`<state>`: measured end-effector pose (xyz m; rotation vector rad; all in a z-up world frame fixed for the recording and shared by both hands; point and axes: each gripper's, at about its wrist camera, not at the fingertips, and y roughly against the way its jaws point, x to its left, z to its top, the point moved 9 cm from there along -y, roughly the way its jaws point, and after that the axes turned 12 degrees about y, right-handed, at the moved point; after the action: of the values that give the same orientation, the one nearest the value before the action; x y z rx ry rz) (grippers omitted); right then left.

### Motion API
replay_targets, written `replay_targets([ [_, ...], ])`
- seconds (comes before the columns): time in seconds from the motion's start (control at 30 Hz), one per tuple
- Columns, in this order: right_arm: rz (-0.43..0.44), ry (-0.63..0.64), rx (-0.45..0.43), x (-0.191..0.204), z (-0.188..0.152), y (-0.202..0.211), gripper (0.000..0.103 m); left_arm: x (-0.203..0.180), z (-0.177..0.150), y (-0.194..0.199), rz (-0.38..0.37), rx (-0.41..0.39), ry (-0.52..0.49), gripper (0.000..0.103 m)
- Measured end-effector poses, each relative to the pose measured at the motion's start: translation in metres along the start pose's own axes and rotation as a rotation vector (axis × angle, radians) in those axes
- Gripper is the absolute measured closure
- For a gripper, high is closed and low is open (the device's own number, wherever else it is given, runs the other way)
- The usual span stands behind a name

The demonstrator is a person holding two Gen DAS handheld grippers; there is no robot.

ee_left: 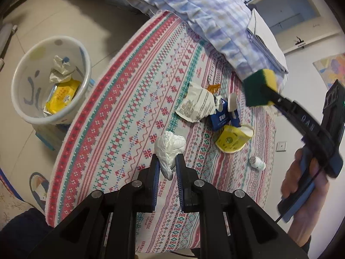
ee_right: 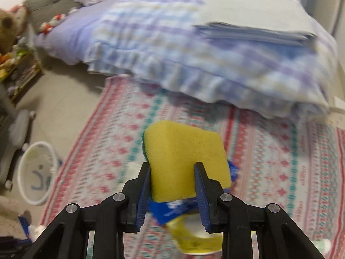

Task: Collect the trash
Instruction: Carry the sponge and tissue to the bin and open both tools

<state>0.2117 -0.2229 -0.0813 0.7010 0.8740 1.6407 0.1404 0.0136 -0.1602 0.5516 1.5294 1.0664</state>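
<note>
Two tools lifting trash above a patterned rug.
White bin [ee_left: 50, 82] at left; left tool [ee_left: 167, 164] clamped on crumpled white paper [ee_left: 170, 149]; wrapper [ee_left: 197, 105], blue carton [ee_left: 224, 118], yellow cup [ee_left: 234, 139] on rug [ee_left: 129, 99]; right tool [ee_right: 172, 172] clamped on yellow-green sponge [ee_right: 185, 161].

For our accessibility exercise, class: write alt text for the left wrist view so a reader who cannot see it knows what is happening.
The left gripper pinches a crumpled white wad above a patterned rug, while the right gripper holds a yellow-green sponge. A white bin with trash stands on the floor left of the rug; more litter lies on the rug.
</note>
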Motion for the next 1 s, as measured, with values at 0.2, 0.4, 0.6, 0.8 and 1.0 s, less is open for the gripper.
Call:
replay_targets([
  [0.2, 0.089, 0.071, 0.0, 0.051, 0.002, -0.01, 0.068, 0.015, 0.011, 0.009, -0.001, -0.006, 0.051, 0.087],
  [0.4, 0.138, 0.12, 0.036, 0.087, -0.005, -0.027, 0.068, 0.03, 0.023, 0.024, -0.009, -0.028, 0.087, 0.087],
  [0.6, 0.21, 0.126, 0.042, 0.118, -0.003, -0.033, 0.068, 0.065, 0.053, 0.054, -0.015, -0.079, 0.203, 0.087],
  [0.8, 0.29, 0.168, 0.053, 0.165, 0.001, -0.045, 0.068, 0.119, 0.087, 0.087, -0.038, -0.147, 0.401, 0.087],
  [1.0, 0.356, 0.219, 0.058, 0.213, 0.01, -0.058, 0.068, 0.149, 0.099, 0.081, -0.055, -0.104, 0.549, 0.075],
])
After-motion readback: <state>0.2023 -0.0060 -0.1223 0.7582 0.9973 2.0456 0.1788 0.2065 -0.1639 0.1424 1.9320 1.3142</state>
